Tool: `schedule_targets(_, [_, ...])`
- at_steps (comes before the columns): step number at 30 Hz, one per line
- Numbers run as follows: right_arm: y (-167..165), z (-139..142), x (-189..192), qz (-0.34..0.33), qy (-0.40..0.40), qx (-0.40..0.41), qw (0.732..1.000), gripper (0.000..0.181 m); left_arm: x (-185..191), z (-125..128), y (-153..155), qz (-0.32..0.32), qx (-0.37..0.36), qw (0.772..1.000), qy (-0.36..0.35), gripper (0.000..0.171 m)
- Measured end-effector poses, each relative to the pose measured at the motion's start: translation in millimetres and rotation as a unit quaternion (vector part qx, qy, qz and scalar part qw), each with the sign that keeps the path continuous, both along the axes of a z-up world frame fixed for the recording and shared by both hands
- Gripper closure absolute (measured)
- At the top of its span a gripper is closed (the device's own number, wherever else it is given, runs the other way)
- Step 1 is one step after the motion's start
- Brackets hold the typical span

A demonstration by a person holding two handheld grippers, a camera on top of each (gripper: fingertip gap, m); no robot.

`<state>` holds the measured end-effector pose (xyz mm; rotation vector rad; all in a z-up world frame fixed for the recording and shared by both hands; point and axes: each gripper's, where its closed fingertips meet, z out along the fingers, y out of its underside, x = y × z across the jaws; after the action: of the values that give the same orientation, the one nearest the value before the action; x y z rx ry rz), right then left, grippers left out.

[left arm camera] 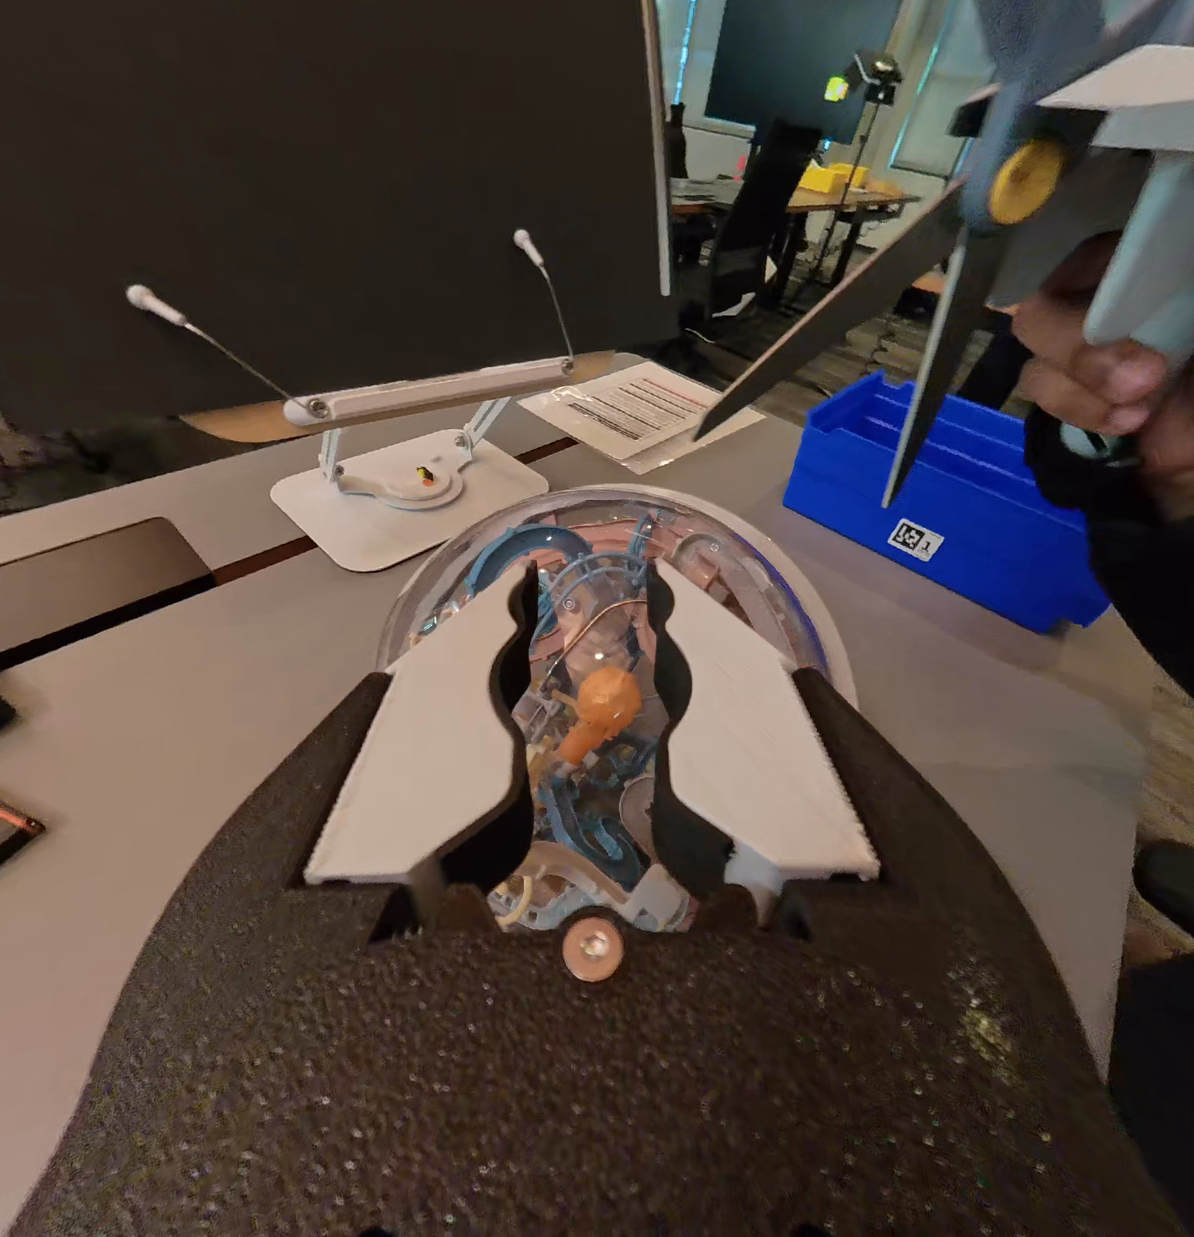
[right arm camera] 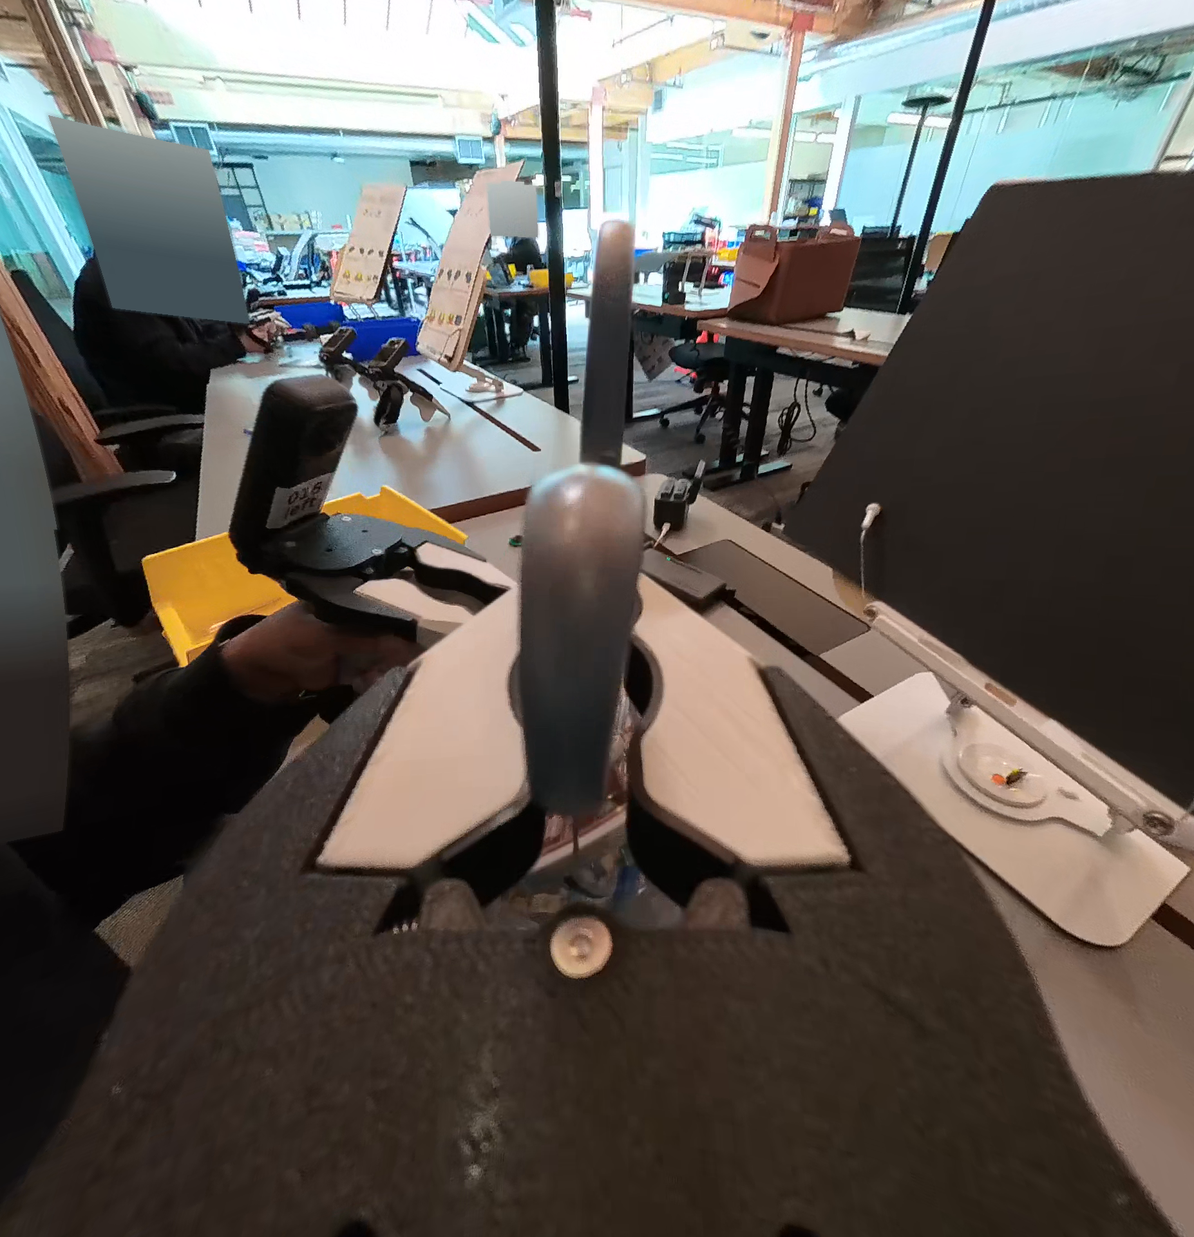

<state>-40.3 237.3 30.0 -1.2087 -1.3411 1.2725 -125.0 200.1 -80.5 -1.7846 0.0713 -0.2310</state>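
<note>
Scissors (right arm camera: 577,636) sit pinched by one grey handle in the right gripper (right arm camera: 581,683), blades splayed, while the left gripper (left arm camera: 591,669) hovers parted over a slick-looking clear maze ball (left arm camera: 768,575)

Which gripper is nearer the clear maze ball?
Left. The left gripper hangs right over the clear maze ball, fingers straddling it; the right gripper, gripping scissors, sits off to its right, higher.

— What sort of place is this?
— An open-plan office turned robotics lab. At twelve o'clock, rows of standing desks (right arm camera: 768,321), office chairs (right arm camera: 705,375) and glass partitions (right arm camera: 915,147).
— And the lab side?
— Spare handheld grippers (right arm camera: 380,375) on a desk at eleven o'clock, a yellow parts bin (right arm camera: 199,589), a blue parts bin (left arm camera: 929,495).
</note>
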Motion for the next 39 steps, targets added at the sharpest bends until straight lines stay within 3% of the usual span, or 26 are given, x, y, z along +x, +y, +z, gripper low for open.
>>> schedule_targets(4, [1.7,-5.6,-5.6,0.003,-0.040,0.010,0.999,0.166,20.5,1.4,-0.8,-0.030,0.014,0.999,0.017,0.148])
schedule_targets(7, [-0.6,-8.8,-7.5,-0.003,-0.075,0.039,0.996,0.166,32.3,2.6,-2.1,-0.042,0.023,0.999,0.024,0.171])
schedule_targets(13, [-4.2,-9.1,1.7,-0.003,-0.126,0.060,0.990,0.166,41.3,1.6,2.0,-0.056,0.028,0.998,0.018,0.171])
schedule_targets(19, [6.7,40.0,15.5,-0.021,-0.098,0.072,0.992,0.167,44.0,1.3,3.5,-0.067,0.031,0.997,0.010,0.171])
schedule_targets(22, [13.0,48.7,18.6,-0.034,-0.114,0.091,0.989,0.167,43.7,1.5,2.7,-0.067,0.031,0.997,0.014,0.171])
schedule_targets(24, [10.9,35.1,12.8,-0.021,-0.145,0.076,0.986,0.168,43.9,1.6,3.2,-0.070,0.031,0.997,0.008,0.171])
schedule_targets(26, [7.2,-6.7,0.1,0.007,-0.223,0.052,0.973,0.168,44.1,2.3,3.4,-0.071,0.033,0.997,0.007,0.171])
schedule_targets(29, [9.6,-12.7,-7.3,0.008,-0.232,0.046,0.972,0.167,31.4,1.2,8.0,-0.043,0.033,0.998,0.029,0.171])
schedule_targets(39, [9.7,-12.3,-13.5,0.005,-0.244,0.065,0.968,0.168,40.0,3.5,3.3,-0.079,0.050,0.996,0.009,0.170])
